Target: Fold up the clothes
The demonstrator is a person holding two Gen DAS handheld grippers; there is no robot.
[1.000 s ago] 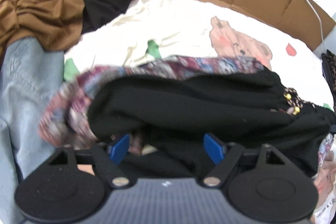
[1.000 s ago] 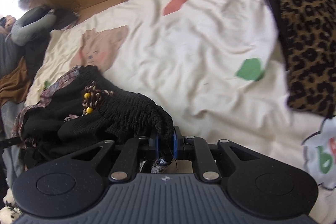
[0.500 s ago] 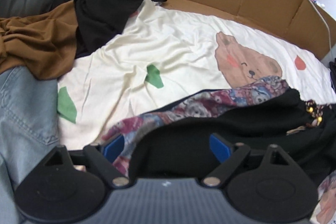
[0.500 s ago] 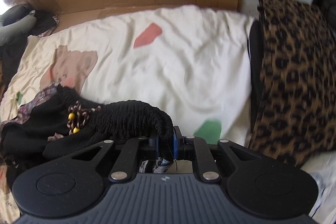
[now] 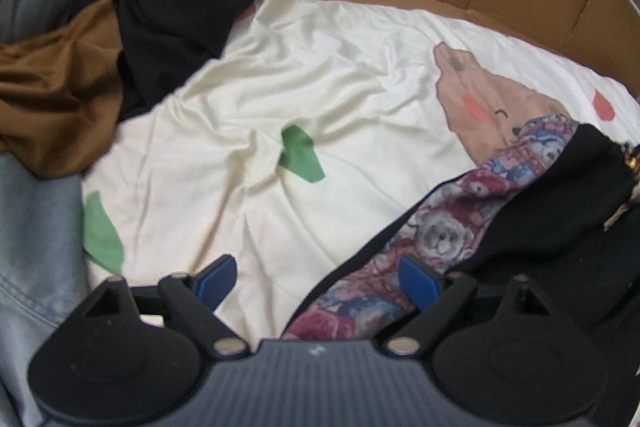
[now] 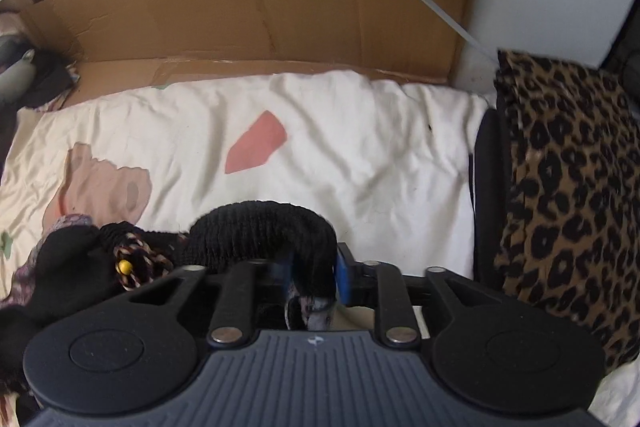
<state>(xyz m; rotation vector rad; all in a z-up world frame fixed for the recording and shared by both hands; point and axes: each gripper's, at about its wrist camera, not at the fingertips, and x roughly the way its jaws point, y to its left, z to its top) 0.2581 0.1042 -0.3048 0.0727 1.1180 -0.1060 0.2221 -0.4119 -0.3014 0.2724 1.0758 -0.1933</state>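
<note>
The garment [image 5: 460, 227] is black with a maroon-and-blue bear print. The sheet [image 5: 320, 75] is cream with green and coral patches. The cushion [image 6: 568, 187] is leopard-spotted.

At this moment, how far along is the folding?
Done: nothing looks folded. In hand: the black garment lies bunched on the sheet; the right hand-held gripper is opening around its ribbed band, the left hand-held gripper open beside it. Left: the pile.

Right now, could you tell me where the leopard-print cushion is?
In the right wrist view, the leopard-print cushion lies at the right edge, beside the cream sheet.
</note>
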